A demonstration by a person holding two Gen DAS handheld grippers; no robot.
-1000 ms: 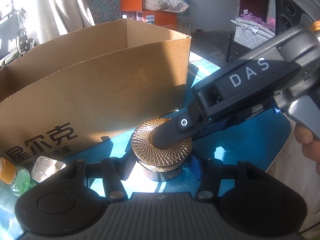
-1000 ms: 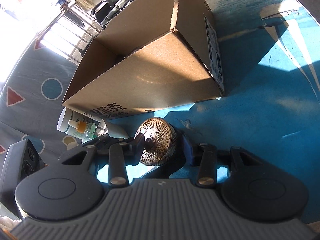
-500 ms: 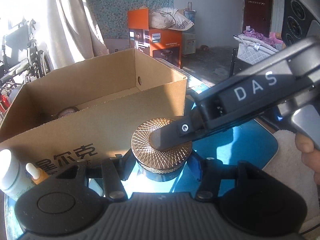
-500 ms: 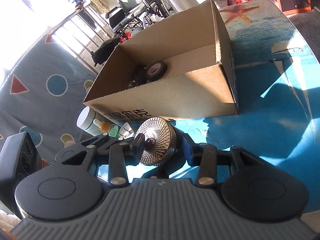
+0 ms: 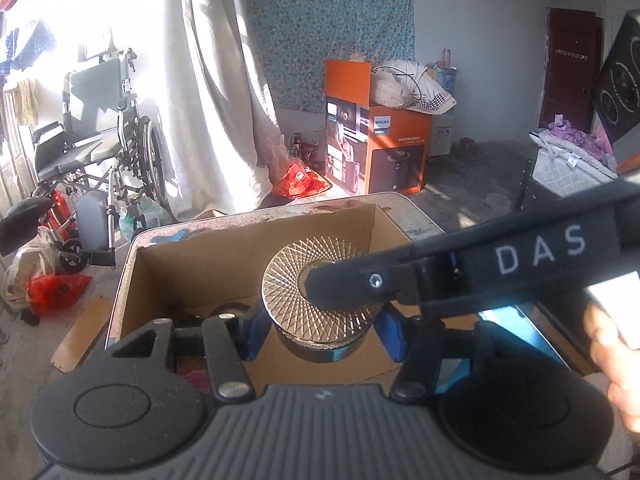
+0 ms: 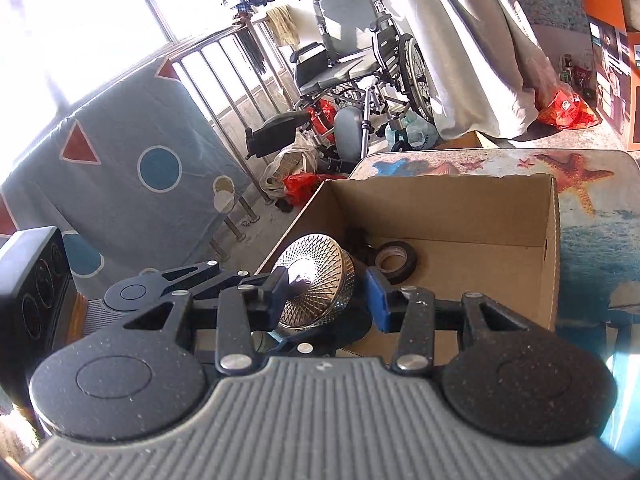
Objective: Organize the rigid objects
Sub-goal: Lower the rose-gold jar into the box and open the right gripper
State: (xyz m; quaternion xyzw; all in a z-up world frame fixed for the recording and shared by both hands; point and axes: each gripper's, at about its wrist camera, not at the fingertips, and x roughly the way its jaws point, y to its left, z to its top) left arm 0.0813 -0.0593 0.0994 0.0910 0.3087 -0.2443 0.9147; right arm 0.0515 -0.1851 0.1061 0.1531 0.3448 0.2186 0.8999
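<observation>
Two claws, one jar. Left claw clamps its sides half-open; right claw pinches lid and base. Position: above box, over tape. Risk: uneven release tips it onto tape or rim.

Our left two-finger gripper is matte black plastic: a ribbed grey housing, two round speckled discs beside it, silver rivets on the linkage bars, blue pads on its fingers. Our right two-finger gripper, built alike, bears white "DAS" lettering along its black side.
</observation>
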